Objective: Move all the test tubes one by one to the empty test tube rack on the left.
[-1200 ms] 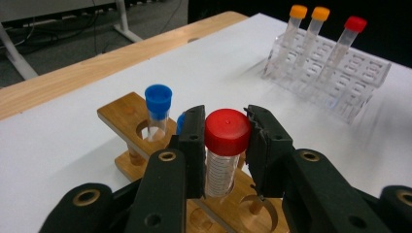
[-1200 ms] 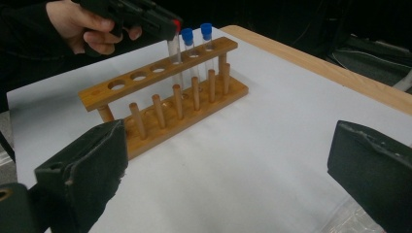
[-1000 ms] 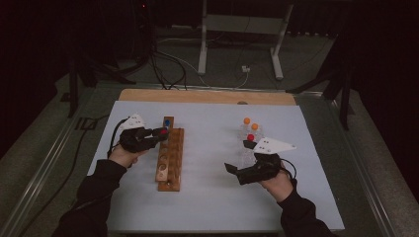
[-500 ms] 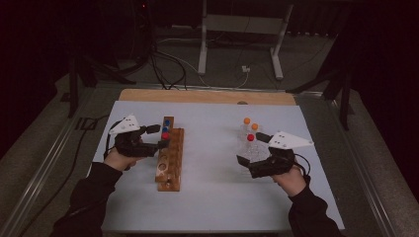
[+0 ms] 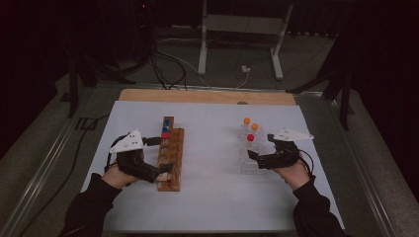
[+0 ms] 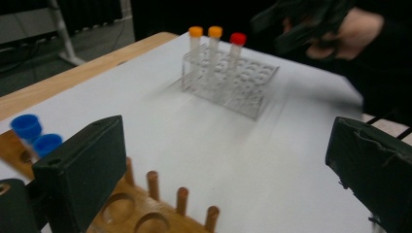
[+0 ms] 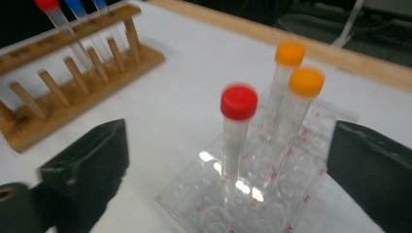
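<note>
A wooden rack [image 5: 171, 160] holds two blue-capped tubes [image 5: 166, 123] and a red-capped tube [image 5: 165, 136] at its far end. My left gripper [image 5: 159, 155] hovers at the rack's left side; its jaws have just been opening and now stand wide with nothing between them [image 6: 228, 160]. A clear plastic rack [image 5: 251, 160] carries two orange-capped tubes [image 5: 247, 120] and one red-capped tube [image 5: 250, 138]. My right gripper [image 5: 260, 147] is at the clear rack's right side. Its jaws have just been closing slightly, the red-capped tube [image 7: 238, 104] stands ahead of the gap, and the pads [image 7: 92, 155] stay clear of it.
Both racks stand on a white sheet [image 5: 212, 187] over the table, with a bare wooden strip [image 5: 197, 96] along the far edge. Several holes at the wooden rack's [image 6: 160, 216] near end are unfilled. Cables and a metal stand [image 5: 237, 29] lie on the floor beyond.
My left gripper let go of the red-capped tube in the wooden rack, opened wide and drew back toward the near edge. My right gripper moved up to the clear rack.
</note>
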`<action>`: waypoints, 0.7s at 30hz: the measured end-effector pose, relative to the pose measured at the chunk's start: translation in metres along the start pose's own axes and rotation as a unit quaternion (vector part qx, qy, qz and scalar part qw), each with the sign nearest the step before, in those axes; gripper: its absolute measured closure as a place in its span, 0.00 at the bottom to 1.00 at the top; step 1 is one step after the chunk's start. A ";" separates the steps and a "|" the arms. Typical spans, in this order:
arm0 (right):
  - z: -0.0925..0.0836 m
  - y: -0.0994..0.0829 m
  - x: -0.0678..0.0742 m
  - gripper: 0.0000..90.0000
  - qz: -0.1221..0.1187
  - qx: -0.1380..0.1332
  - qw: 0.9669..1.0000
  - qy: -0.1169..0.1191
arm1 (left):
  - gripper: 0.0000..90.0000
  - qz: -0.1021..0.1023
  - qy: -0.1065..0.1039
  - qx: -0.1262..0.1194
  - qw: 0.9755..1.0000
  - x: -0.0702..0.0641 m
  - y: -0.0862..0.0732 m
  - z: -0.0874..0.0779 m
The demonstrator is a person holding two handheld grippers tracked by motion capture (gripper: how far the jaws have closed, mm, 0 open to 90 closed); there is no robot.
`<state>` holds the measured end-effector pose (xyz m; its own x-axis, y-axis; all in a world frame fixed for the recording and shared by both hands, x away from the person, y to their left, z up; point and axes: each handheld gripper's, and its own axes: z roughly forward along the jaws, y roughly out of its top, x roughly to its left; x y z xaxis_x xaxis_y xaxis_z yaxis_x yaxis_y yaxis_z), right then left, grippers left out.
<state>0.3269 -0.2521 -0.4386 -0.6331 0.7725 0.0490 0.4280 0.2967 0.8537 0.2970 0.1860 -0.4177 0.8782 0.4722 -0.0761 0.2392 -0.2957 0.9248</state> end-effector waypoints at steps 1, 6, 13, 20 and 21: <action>0.003 -0.002 -0.001 0.08 0.002 0.003 1.000 -0.005 | 0.03 0.001 -0.003 0.000 1.000 0.000 0.000 0.000; 0.017 -0.011 -0.001 0.30 -0.011 0.023 1.000 -0.004 | 0.03 -0.001 0.000 -0.001 1.000 0.000 -0.002 -0.001; 0.027 -0.011 -0.003 0.57 -0.010 0.039 0.999 -0.017 | 0.03 -0.005 0.001 0.001 1.000 0.002 -0.004 0.000; 0.034 -0.010 -0.007 0.69 -0.004 0.042 0.999 -0.010 | 0.03 -0.009 0.000 0.002 1.000 0.003 -0.005 0.000; 0.035 -0.010 -0.007 0.70 -0.004 0.041 0.999 -0.006 | 0.03 -0.009 -0.001 0.002 1.000 0.003 -0.005 0.000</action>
<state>0.3492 -0.2408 -0.4656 -0.6292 0.7764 0.0356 0.4747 0.3476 0.8086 0.2985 0.1886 -0.4228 0.8742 0.4765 -0.0937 0.2574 -0.2909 0.9215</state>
